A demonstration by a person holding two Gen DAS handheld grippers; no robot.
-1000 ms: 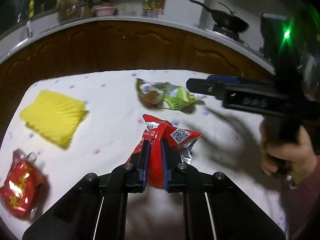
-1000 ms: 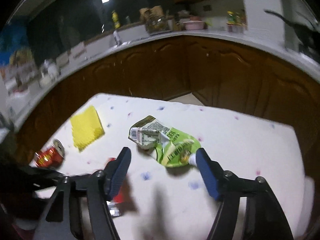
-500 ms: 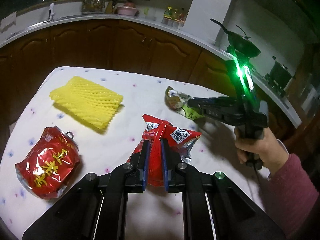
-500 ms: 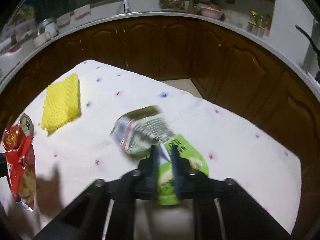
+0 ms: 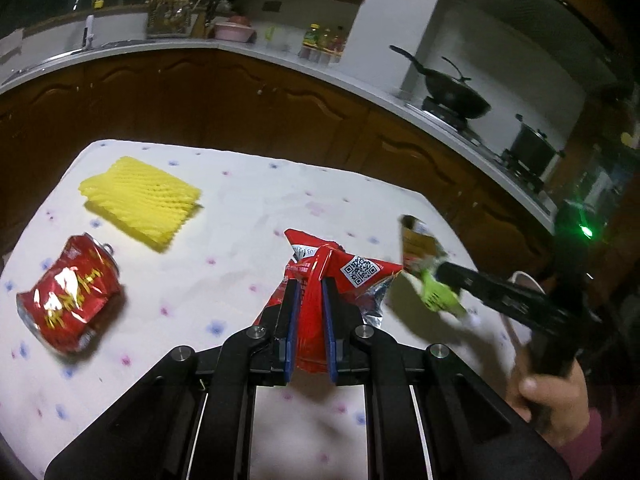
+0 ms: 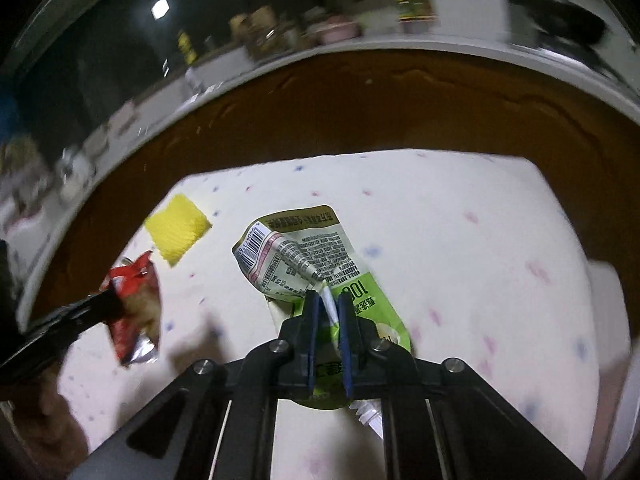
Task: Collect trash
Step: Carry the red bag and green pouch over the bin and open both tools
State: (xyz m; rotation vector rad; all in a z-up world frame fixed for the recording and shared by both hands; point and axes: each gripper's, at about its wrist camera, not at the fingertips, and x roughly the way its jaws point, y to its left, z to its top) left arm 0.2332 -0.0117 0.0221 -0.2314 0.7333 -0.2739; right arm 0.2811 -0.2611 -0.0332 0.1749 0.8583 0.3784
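Note:
My left gripper (image 5: 309,294) is shut on a red snack wrapper (image 5: 348,270) with a QR code and holds it above the white dotted tablecloth (image 5: 240,208). My right gripper (image 6: 328,304) is shut on a green and white pouch (image 6: 300,256), lifted off the cloth. The pouch also shows in the left wrist view (image 5: 424,264), held by the right gripper (image 5: 444,270). The red wrapper also shows in the right wrist view (image 6: 136,304). A crushed red can (image 5: 68,296) and a yellow foam net (image 5: 140,196) lie on the cloth at the left.
Dark wooden cabinets (image 5: 240,108) with a white countertop curve behind the table. A black wok (image 5: 456,96) and a pot (image 5: 532,148) sit on the stove at the right. The table's right edge (image 6: 592,264) is near the right gripper.
My right gripper closed on the green pouch and lifted it off the cloth toward the right. My left gripper kept hold of the red wrapper and raised it while swinging right.

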